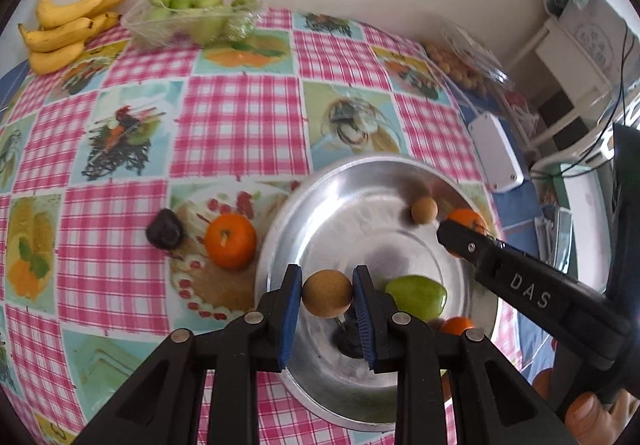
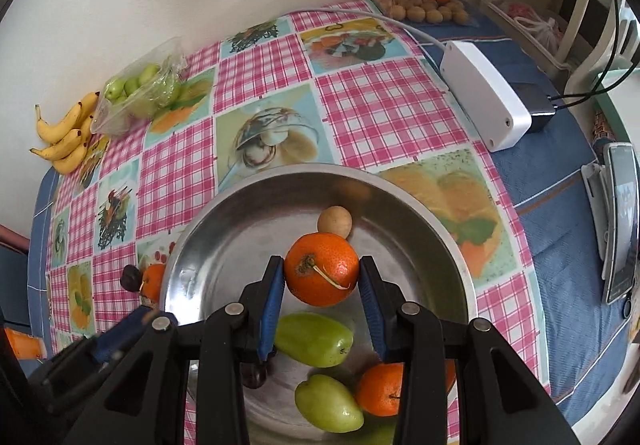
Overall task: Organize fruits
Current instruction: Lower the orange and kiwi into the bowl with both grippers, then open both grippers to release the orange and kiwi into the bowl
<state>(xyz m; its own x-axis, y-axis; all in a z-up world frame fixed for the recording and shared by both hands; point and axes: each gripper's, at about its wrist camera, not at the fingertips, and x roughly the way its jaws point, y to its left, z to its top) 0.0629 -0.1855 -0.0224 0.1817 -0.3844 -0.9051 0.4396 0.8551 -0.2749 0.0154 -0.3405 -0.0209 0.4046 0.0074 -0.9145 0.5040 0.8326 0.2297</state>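
Over the big metal bowl (image 1: 320,205), the left gripper (image 1: 327,299) holds a small round brown fruit (image 1: 327,294) between its blue pads (image 1: 290,317). The pads squeeze it on both sides. Beside it, the right gripper (image 2: 322,277) holds an orange (image 2: 322,270) with a thin stem, also up over the bowl. Down inside the bowl lie two green fruits (image 2: 314,339), another orange (image 2: 380,389), a small brown ball-shaped fruit (image 2: 335,221) and something dark (image 2: 256,377). On the pink checked tablecloth (image 1: 240,117), just left of the bowl, sit one more orange (image 1: 231,241) and a dark purple fruit (image 1: 165,229), close together. Far back by the wall are yellow bananas (image 1: 64,29) and a clear box of green fruits (image 1: 192,15)
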